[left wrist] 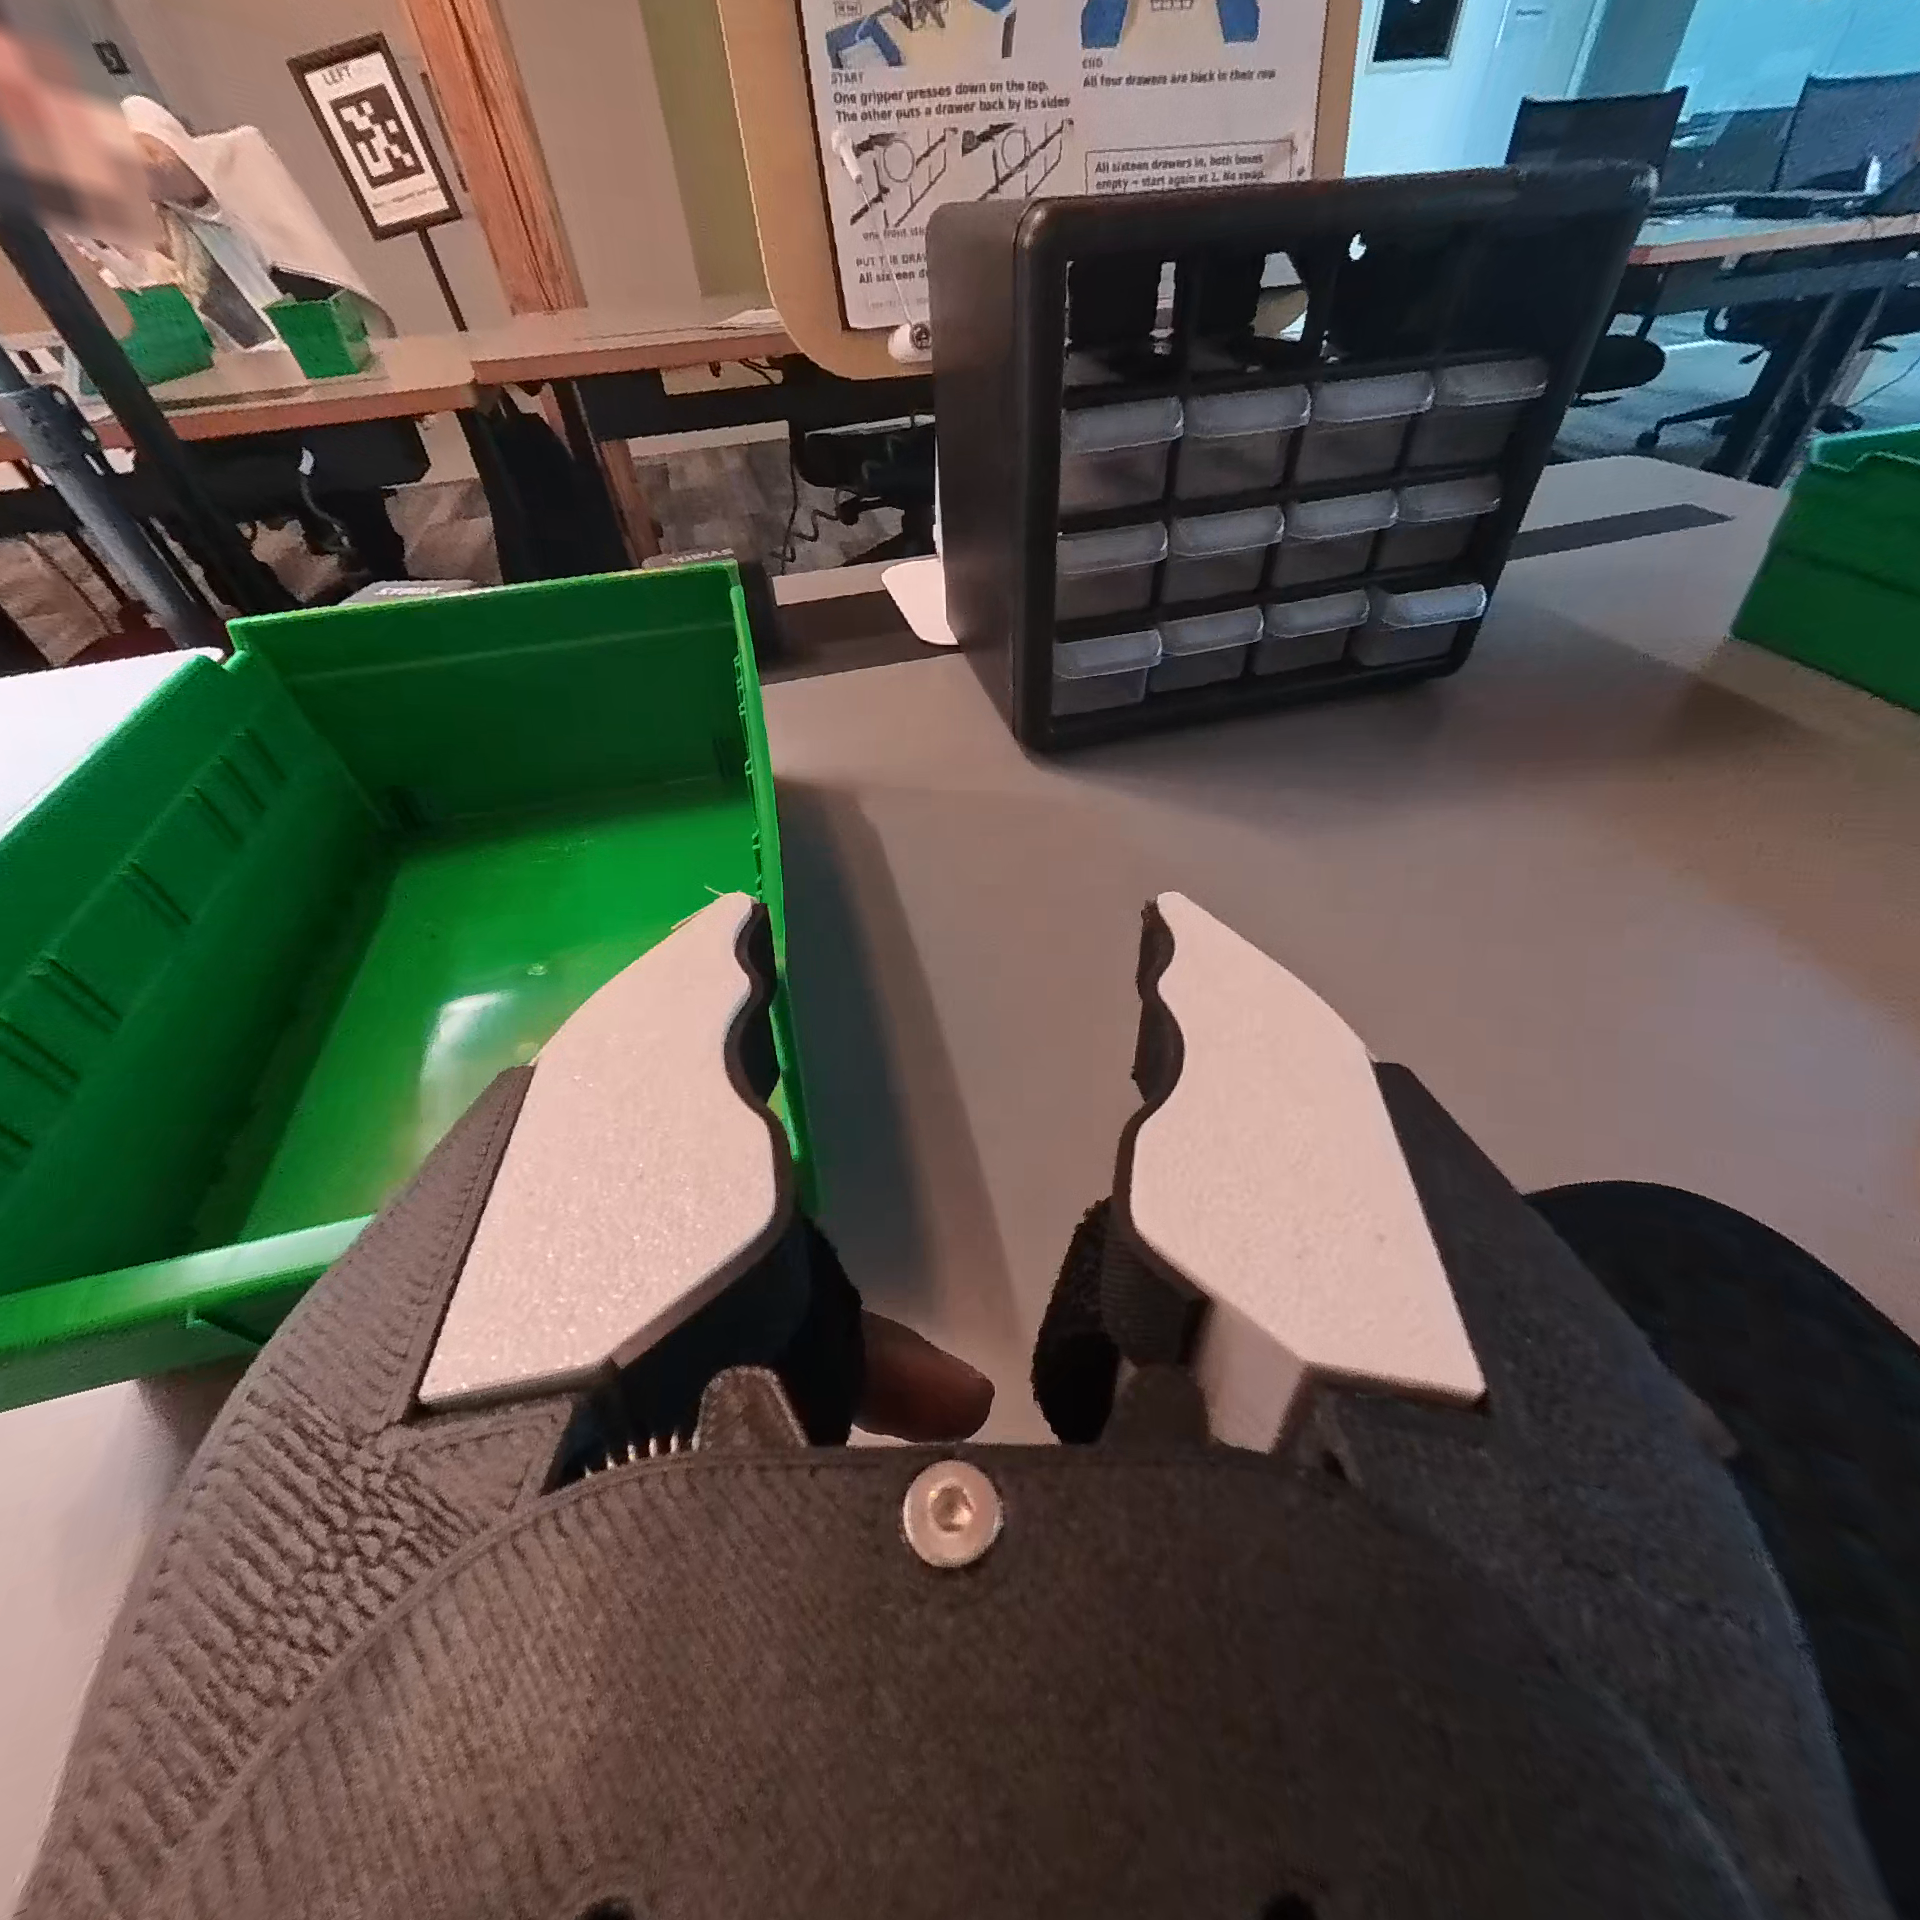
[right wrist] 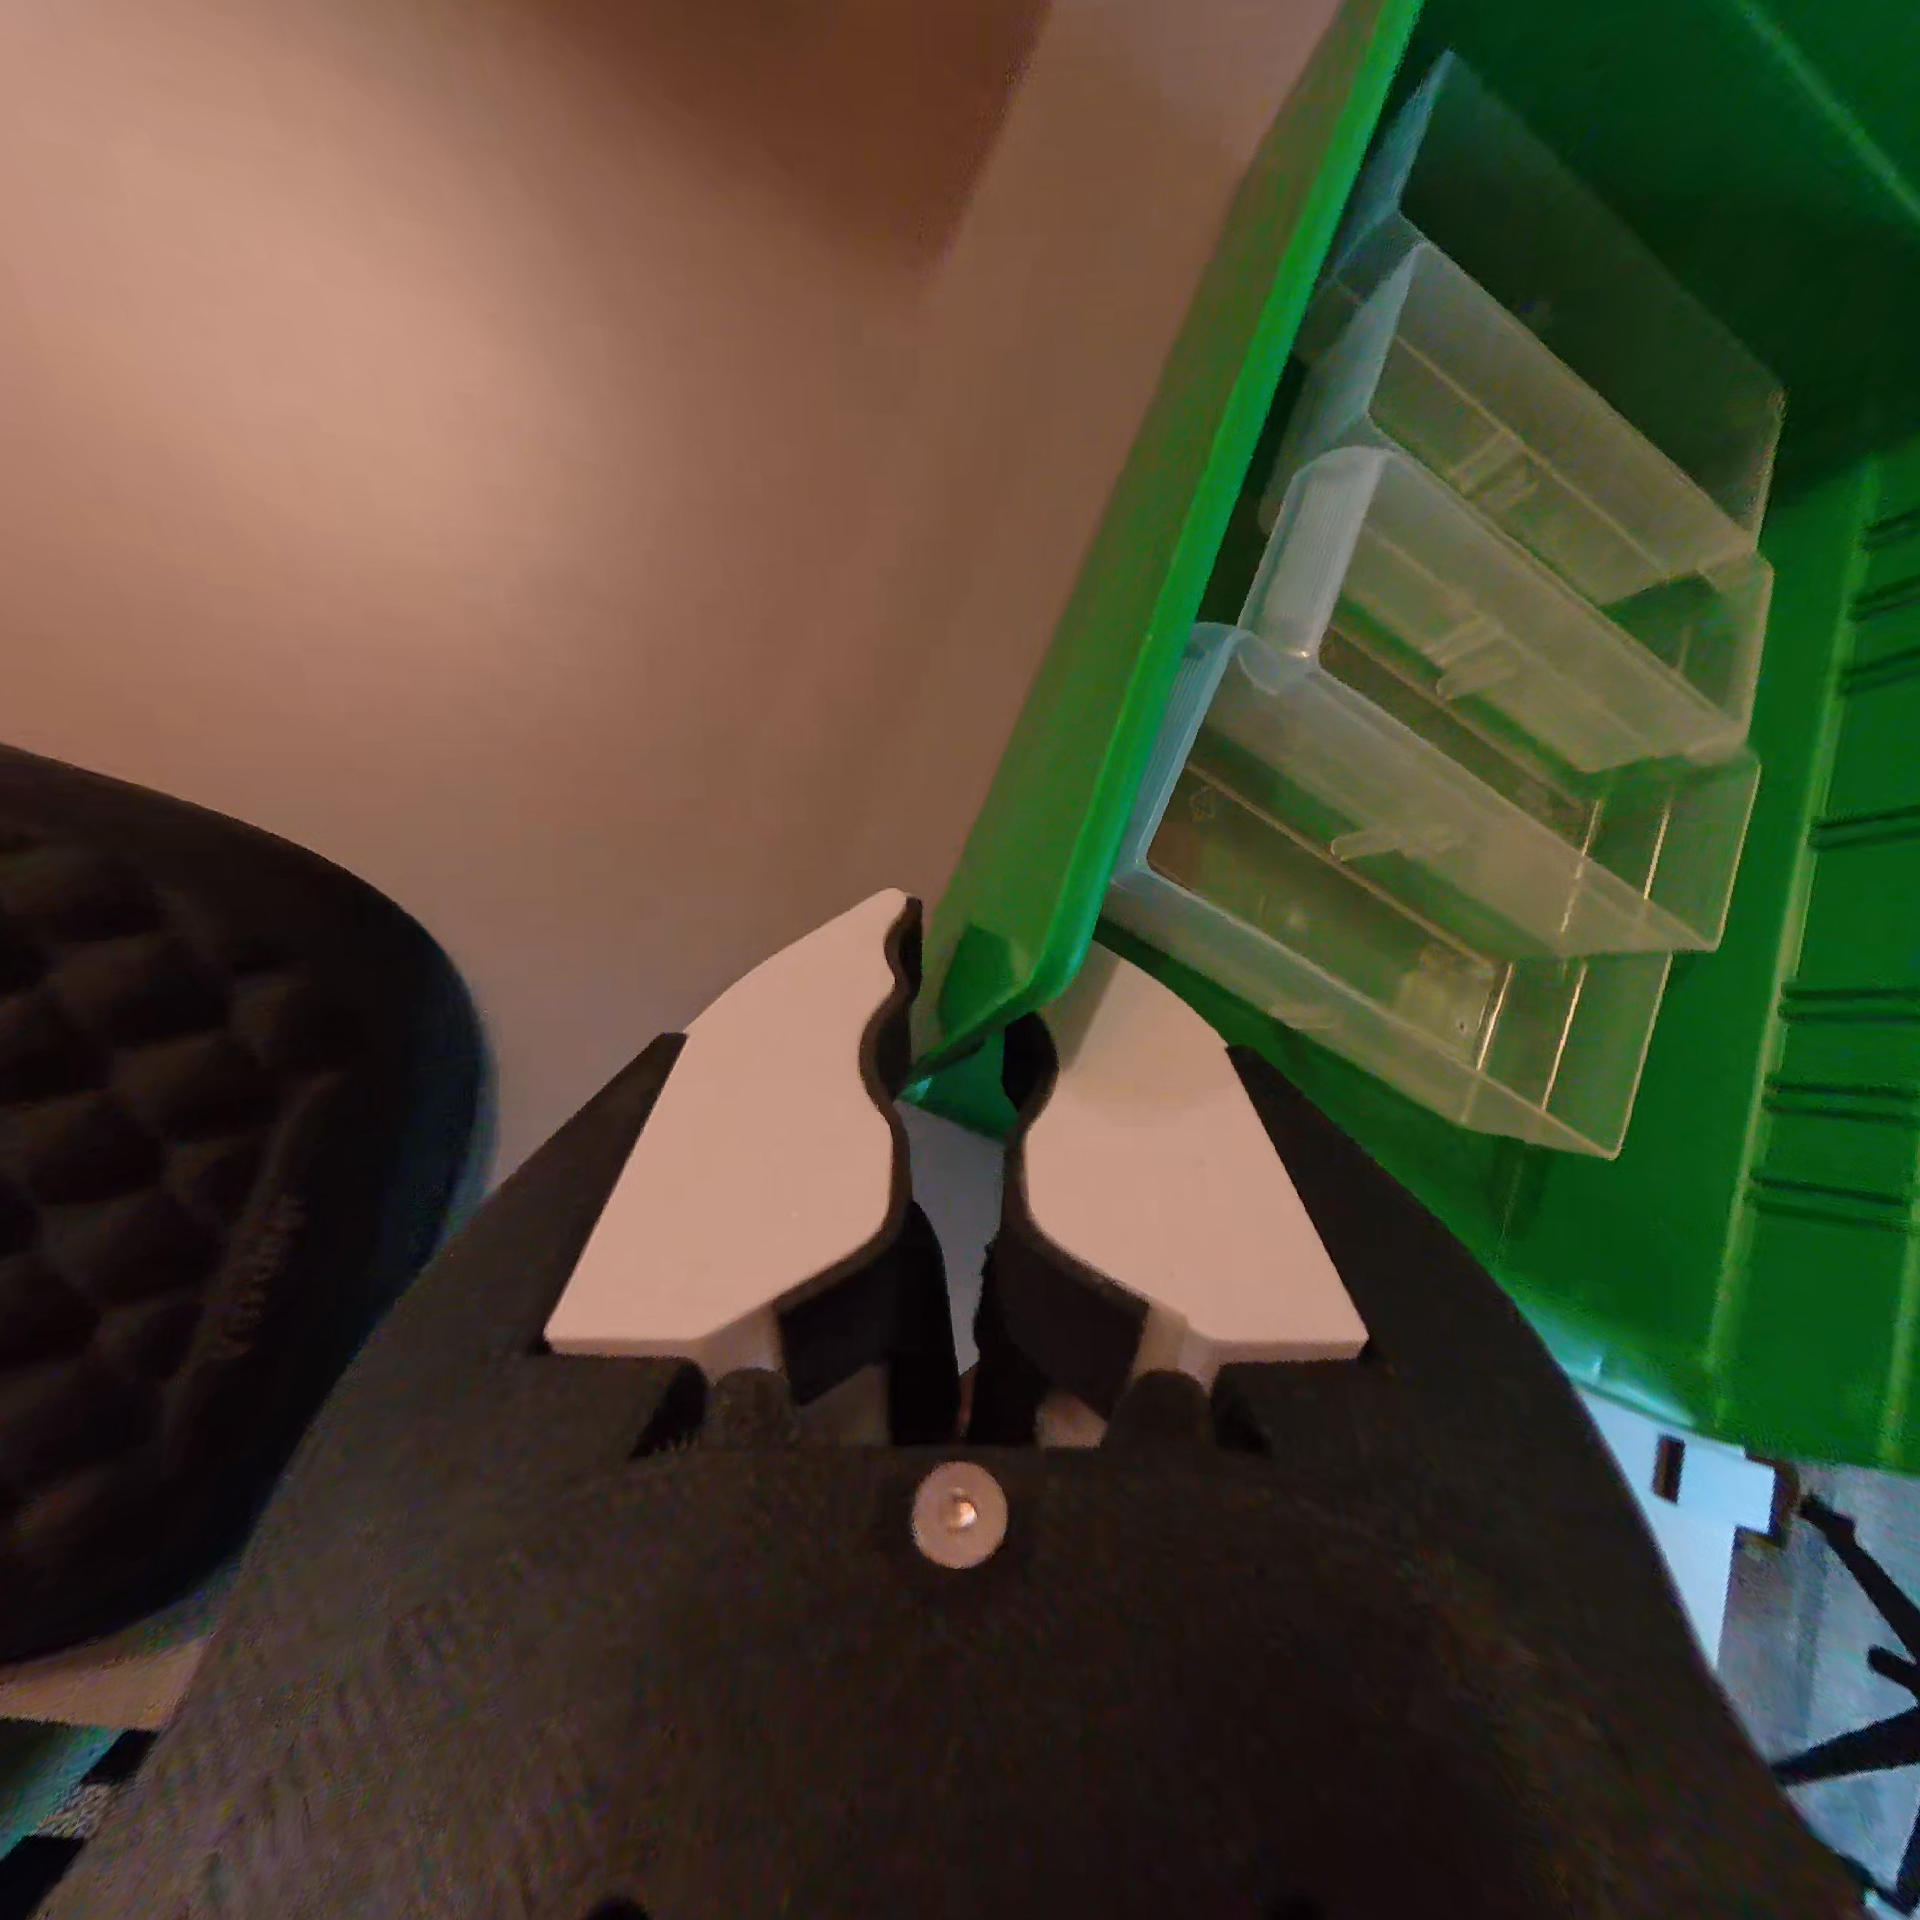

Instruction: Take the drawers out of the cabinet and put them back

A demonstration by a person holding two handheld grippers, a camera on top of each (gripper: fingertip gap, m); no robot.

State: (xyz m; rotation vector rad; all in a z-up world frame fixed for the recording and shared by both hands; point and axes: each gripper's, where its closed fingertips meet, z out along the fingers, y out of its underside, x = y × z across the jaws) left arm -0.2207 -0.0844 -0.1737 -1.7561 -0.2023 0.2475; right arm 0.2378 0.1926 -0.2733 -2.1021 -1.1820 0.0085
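Near end: left hand-held gripper is released, jaws spread over the bare counter beside an empty green bin. Right hand-held gripper is clenched on the rim of the right bin, where three clear drawers sit, maybe a fourth. Farther back, the cabinet has its top row open, lower three rows filled. So I'd say that row is out and needs putting back.

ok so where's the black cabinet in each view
left wrist view: the black cabinet stands upper right of centre on the table, beyond the open claw.
right wrist view: not in it.
shared landmark: the grey table top.
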